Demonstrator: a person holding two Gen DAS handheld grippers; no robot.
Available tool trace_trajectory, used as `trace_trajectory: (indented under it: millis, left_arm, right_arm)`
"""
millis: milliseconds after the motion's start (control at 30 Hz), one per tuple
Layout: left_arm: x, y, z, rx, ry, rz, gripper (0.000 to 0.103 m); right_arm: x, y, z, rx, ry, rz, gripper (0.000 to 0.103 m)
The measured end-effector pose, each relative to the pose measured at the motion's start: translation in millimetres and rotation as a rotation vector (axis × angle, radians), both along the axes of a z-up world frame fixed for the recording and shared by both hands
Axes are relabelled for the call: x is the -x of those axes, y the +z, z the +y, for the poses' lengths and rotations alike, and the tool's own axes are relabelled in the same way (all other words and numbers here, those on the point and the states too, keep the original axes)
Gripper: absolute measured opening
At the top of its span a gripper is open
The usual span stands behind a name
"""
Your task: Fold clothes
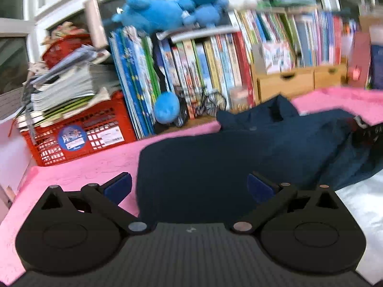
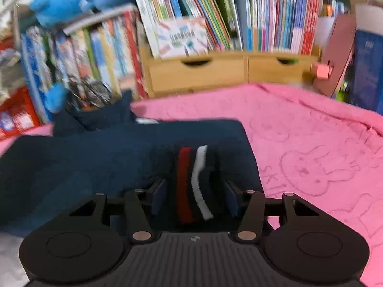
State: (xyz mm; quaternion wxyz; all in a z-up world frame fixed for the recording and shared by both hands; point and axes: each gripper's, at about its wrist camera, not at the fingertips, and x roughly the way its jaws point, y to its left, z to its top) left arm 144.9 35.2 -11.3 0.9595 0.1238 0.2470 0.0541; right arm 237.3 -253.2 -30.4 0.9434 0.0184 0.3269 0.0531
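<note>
Right wrist: navy garment (image 2: 95,157) flat on pink blanket (image 2: 311,129), soft, limp. Right tongs (image 2: 195,197) half open, straddling striped cuff (image 2: 194,181), the thicker hold. Left tongs (image 1: 189,187) wide open, empty.

Right gripper (image 2: 195,197) low over the navy garment (image 2: 95,167); its fingers (image 2: 158,198) stand apart either side of a cuff with red and white stripes (image 2: 194,181), whether the pads press it, hard to tell; the garment lies on a pink blanket with a rabbit pattern (image 2: 311,143); behind, wooden drawers (image 2: 215,71), rows of books (image 2: 263,16), a blue plush toy (image 2: 62,2), all blurred.
</note>
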Motion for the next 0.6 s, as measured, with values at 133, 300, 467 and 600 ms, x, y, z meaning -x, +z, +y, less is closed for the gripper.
trace_trajectory:
  millis: [133,300,467,600]
  left_arm:
    - [-25,-31,13,0.006,0.040,0.113,0.103]
    - [-7,-16,24,0.044,0.056,0.112,0.103]
    - [13,-5,8,0.039,-0.047,0.083,0.103]
    - [3,-24,-6,-0.004,-0.026,0.143,0.103]
  right_arm:
    - [-11,-9,-1,0.028,0.001,-0.007,0.063]
    - [-6,-4,-11,0.039,-0.022,-0.010,0.076]
    - [37,26,3,0.102,-0.020,-0.155,0.090]
    - [57,37,45,0.100,0.169,-0.184,0.090]
